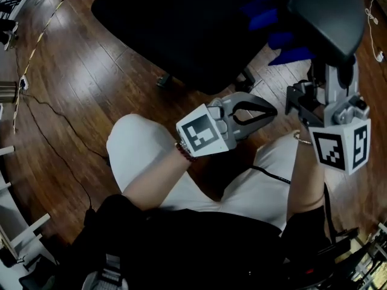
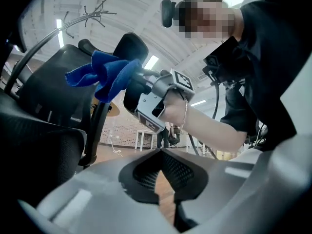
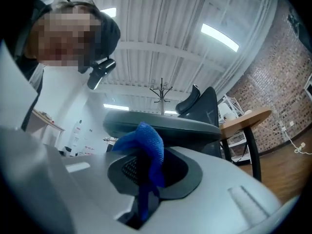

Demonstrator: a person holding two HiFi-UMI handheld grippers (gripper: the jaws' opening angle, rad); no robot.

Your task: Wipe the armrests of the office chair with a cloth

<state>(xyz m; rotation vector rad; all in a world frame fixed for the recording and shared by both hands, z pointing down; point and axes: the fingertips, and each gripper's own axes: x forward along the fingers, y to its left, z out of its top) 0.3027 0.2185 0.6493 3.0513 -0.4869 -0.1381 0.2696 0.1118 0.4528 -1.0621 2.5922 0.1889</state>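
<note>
**Wood floor, cloth at the armrest**

Wooden floorboards (image 1: 72, 89) lie under the black office chair (image 1: 181, 23). The right gripper (image 3: 155, 152) has its jaws clenched on the blue cloth (image 3: 145, 140). The cloth's bunched end points up at the armrest (image 3: 165, 126), whose long axis runs crosswise to the jaws. The left gripper (image 2: 161, 151) hangs nearby, jaws closed on nothing.

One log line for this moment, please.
left gripper: shut, empty | right gripper: shut on blue cloth | position: raised at armrest, contact unclear
</note>
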